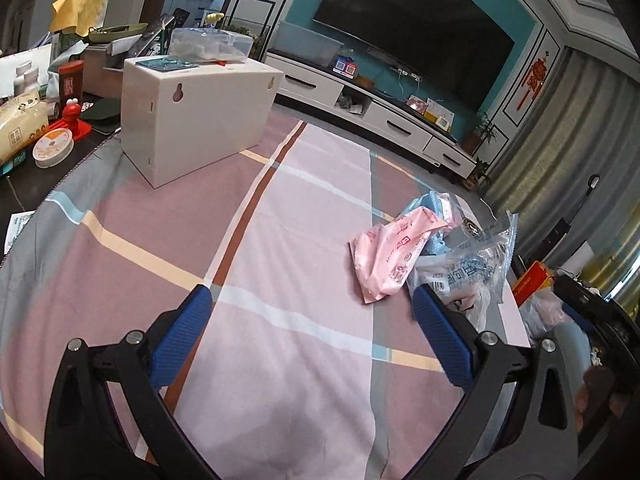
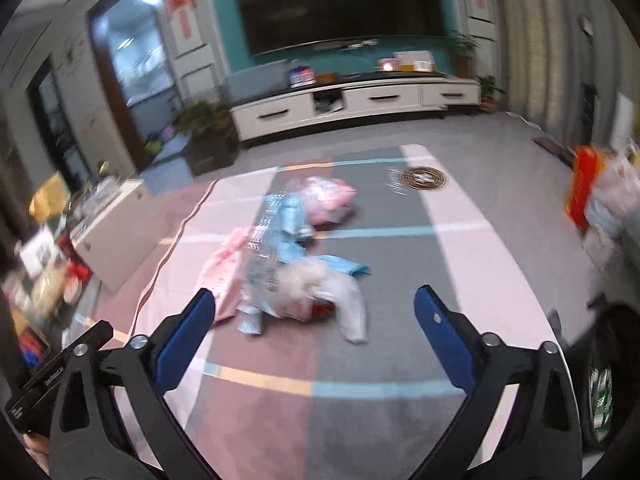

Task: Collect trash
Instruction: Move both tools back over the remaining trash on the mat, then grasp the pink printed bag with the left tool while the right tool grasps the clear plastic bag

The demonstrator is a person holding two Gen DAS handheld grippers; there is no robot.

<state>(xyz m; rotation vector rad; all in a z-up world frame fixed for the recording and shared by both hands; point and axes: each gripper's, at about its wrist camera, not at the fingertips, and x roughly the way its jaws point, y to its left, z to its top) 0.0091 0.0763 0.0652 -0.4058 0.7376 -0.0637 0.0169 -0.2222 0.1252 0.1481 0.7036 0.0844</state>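
Pink and clear plastic — a loose heap of wrappers on a checked cloth [image 1: 168, 216] of pink, grey and pale blue. In the left wrist view the heap sits at centre right: a pink wrapper [image 1: 390, 254] lying slantwise, lower left to upper right, with a clear printed bag [image 1: 472, 264] just beside it on the right. The left gripper [image 1: 312, 312] stands wide with nothing between its blue pads; its right pad is close below the clear bag, touching or not I cannot tell. A white box [image 1: 192, 116] stands upper left, well apart from the heap.

Right wrist view, blurred: the same trash pile [image 2: 288, 264] lies dead ahead, centre of frame, just beyond the fingertips and slightly left of the midline. The right gripper [image 2: 316, 312] is spread wide, empty. The pile's long run goes from lower left toward upper right.

Judgement: the right gripper is better lined up — heap straight ahead between its pads; the left would need to swing right.
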